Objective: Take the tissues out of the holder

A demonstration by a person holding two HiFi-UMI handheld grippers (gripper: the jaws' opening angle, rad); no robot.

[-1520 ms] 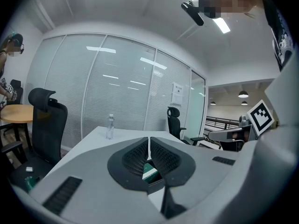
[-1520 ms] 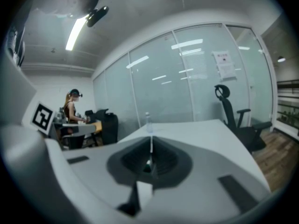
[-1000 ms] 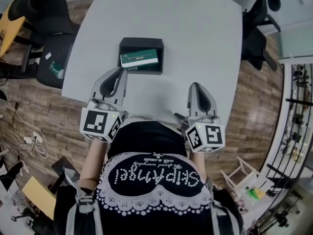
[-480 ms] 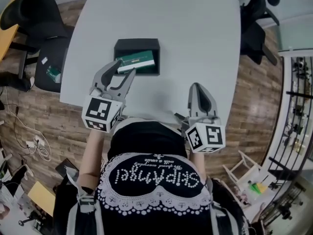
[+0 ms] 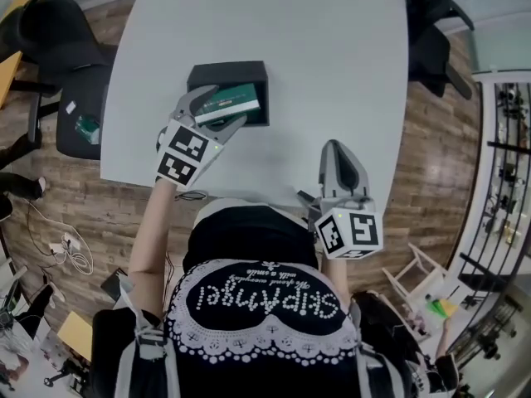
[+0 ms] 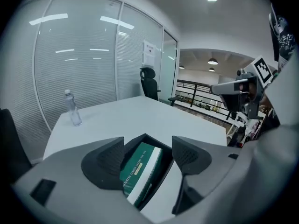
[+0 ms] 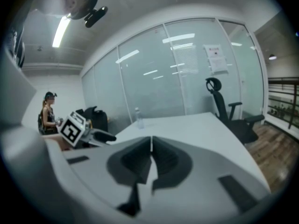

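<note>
The left gripper hangs at the near left corner of the black holder on the white table. Its jaws have just been opening and stand wide, pads touching nothing. The green tissue pack lies inside the holder, ahead and below, with its near end between the jaws. Its long axis seems to run roughly along the gripper's line, so they straddle its narrow width. The right gripper, clenched on nothing, sits well apart at the table's near edge, so the left is nearer
</note>
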